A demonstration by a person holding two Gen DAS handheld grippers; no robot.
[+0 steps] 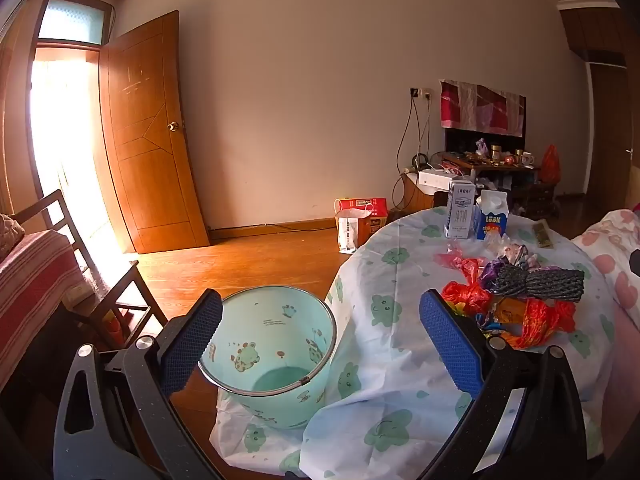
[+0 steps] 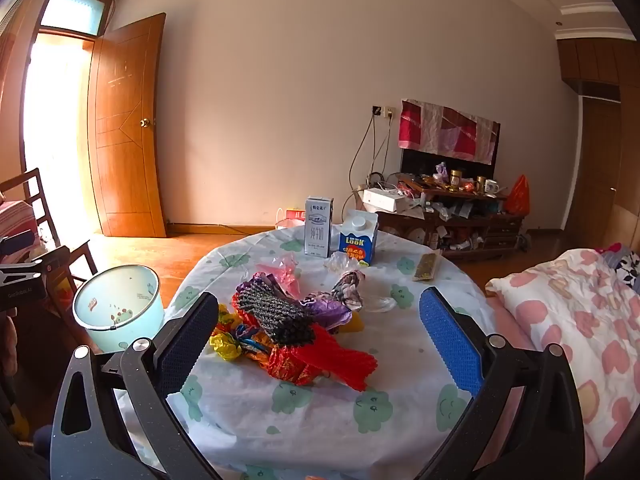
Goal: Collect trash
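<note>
A pile of crumpled wrappers and bags point(image 2: 296, 328), red, orange, purple and dark grey, lies mid-table on the white cloth with green prints point(image 2: 304, 412); it also shows in the left wrist view point(image 1: 520, 300). A pale green bin point(image 1: 276, 356) stands on the floor left of the table, seen also in the right wrist view point(image 2: 120, 308). A white milk carton point(image 2: 318, 226) and a blue carton point(image 2: 358, 240) stand at the far edge. My left gripper point(image 1: 320, 340) is open over the bin and table edge. My right gripper point(image 2: 316, 344) is open, just in front of the pile.
A clear plastic bag point(image 2: 376, 302) and a flat dark packet point(image 2: 426, 268) lie on the table. A pink-patterned bed point(image 2: 576, 320) is at the right, a wooden chair point(image 1: 100, 280) at the left, an open door point(image 1: 152, 132) behind, and a cluttered cabinet point(image 2: 452, 216) by the wall.
</note>
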